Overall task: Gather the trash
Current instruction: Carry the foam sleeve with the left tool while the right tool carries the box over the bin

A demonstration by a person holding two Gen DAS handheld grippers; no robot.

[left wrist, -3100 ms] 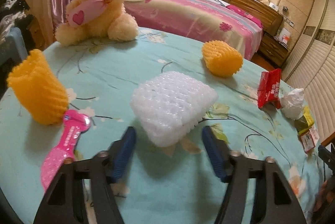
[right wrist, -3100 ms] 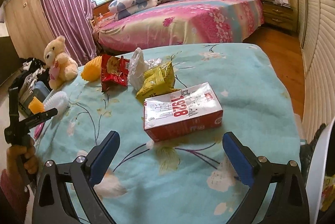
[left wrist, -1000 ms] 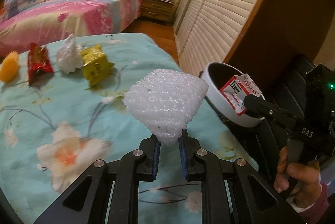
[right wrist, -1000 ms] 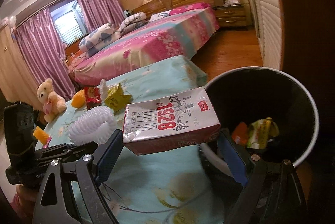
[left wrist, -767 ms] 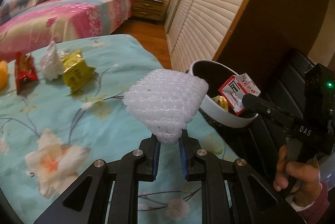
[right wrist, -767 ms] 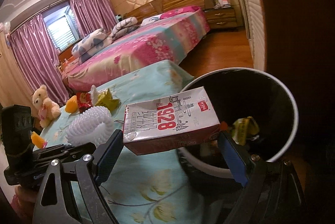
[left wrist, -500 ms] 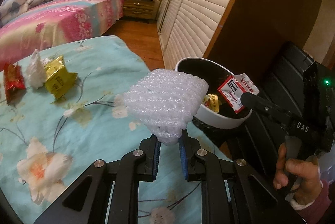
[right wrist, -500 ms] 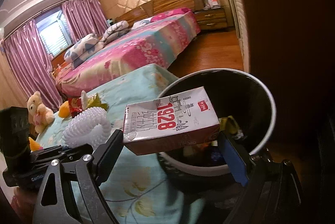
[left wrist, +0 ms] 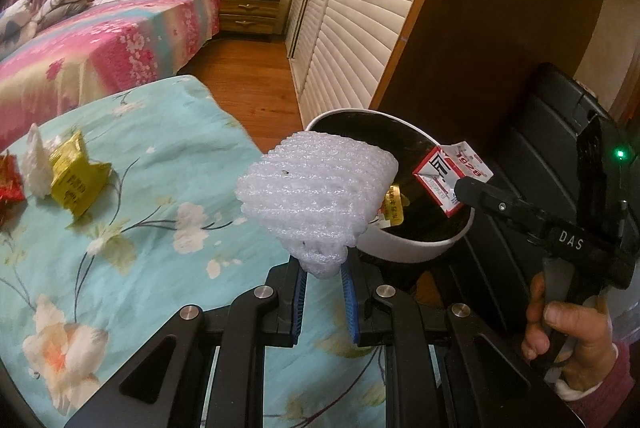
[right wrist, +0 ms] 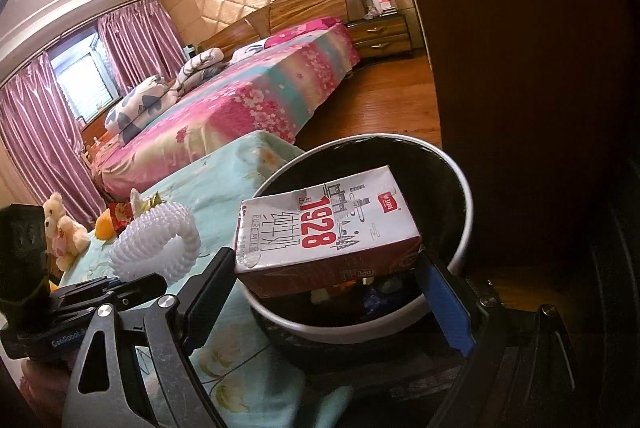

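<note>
Left gripper [left wrist: 323,298]: its blue pads are pinched tight on the bottom tip of a white foam fruit net [left wrist: 318,202], held up over the table edge just short of the bin.
Right gripper [right wrist: 328,280]: jaws wide, clamped end to end on a "1928" pure-milk carton [right wrist: 326,228], which hangs over the mouth of the bin.
Landmark: white-rimmed wastebasket [left wrist: 404,248] with a black liner, standing on the floor right beside the table corner.
Doing it well: I'd let the carton go only once it sits fully inside the rim, tilting it end-down so it doesn't bridge the rim; then carry the net in past the near rim, since foam that light could drift out.
Left wrist view only: a yellow wrapper [left wrist: 76,180], a white crumpled piece [left wrist: 36,164] and a red packet [left wrist: 8,180] lying on the floral tablecloth [left wrist: 160,156], well away from the bin; the person's hand [left wrist: 576,328] on the right handle.
Right wrist view only: the carton's print, the bin's depth and some rubbish at its bottom.
</note>
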